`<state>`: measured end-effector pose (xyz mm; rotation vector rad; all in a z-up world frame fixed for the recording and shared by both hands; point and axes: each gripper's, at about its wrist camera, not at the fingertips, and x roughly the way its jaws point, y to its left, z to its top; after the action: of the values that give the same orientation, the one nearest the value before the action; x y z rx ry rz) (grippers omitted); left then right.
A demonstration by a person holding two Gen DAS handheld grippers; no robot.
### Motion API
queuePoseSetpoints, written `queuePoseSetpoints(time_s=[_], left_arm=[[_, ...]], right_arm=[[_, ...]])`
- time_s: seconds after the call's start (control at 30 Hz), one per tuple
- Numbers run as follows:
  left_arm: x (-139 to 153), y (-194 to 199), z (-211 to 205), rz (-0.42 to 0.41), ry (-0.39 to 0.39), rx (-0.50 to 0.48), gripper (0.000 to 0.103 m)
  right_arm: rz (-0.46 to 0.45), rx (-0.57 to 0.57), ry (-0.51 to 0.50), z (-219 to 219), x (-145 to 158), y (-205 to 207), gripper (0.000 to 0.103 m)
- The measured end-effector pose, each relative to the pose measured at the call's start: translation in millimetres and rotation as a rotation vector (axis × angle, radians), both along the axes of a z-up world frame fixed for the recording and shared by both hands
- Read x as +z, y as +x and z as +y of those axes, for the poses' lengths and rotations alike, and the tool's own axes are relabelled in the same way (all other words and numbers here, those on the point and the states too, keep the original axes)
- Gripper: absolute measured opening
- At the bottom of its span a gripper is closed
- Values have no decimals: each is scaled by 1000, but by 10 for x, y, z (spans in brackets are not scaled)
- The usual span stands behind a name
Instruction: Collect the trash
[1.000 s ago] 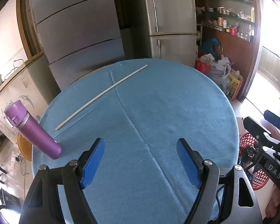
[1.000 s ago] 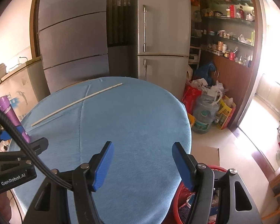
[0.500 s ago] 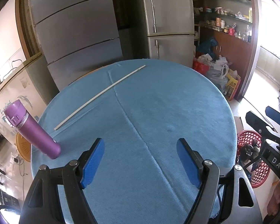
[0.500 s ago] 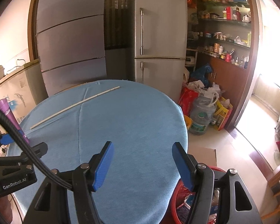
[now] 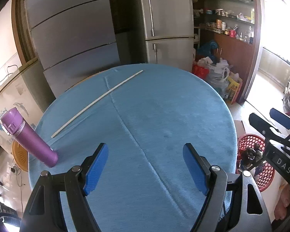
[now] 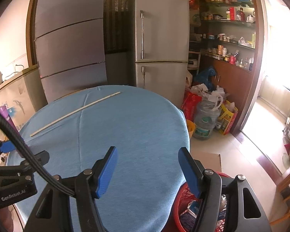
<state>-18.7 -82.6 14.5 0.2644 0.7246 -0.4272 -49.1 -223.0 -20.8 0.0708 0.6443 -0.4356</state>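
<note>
Two sets of tongs hang over the round table [image 5: 164,116], and you hold both parted with nothing between the pads: the left gripper [image 5: 145,166] stands wide, the right gripper [image 6: 147,171] a little narrower. Your trash target is the red basket [image 5: 249,145], on the floor just past the table's edge, below and to the right of the right tongs; wrappers already lie in it. It probably sits there so that a short swing off the edge drops things in. On the blue cloth, ahead of both tongs, only a thin white strip [image 5: 98,101] lies near the far rim, and a purple bottle [image 5: 29,139] stands off to the left of the left tongs, close to that edge. Between the tongs and the strip the cloth is open, so you have free room to reach forward.
</note>
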Motion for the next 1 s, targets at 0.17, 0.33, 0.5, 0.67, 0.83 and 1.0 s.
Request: queuePoseSetpoints(time_s=[0.17,0.33,0.5,0.67,0.83,1.0], left_arm=[[8,-12,-19,14,-28,-33,80],[27,-42,-36,18,-54,-67,80],[45,-71,-66,30,-86,-99,80],[82,-98,-91,25,-108,-122,80],[120,-117,-107,20,-125,-138,80],[196,-171,-113,5,-149,-161,80]], right_arm=[[-3,-5,-3,-12,11,-22,68],[-7,-15,-3,-50,34,-35,69],[-11,-26,-7,-71,67,-56,68],[-15,-38,-12,-109,108,-87,68],[-28,-57,-27,-130,177,-154,68],[-41,-75,-44,-139,274,-222,68]])
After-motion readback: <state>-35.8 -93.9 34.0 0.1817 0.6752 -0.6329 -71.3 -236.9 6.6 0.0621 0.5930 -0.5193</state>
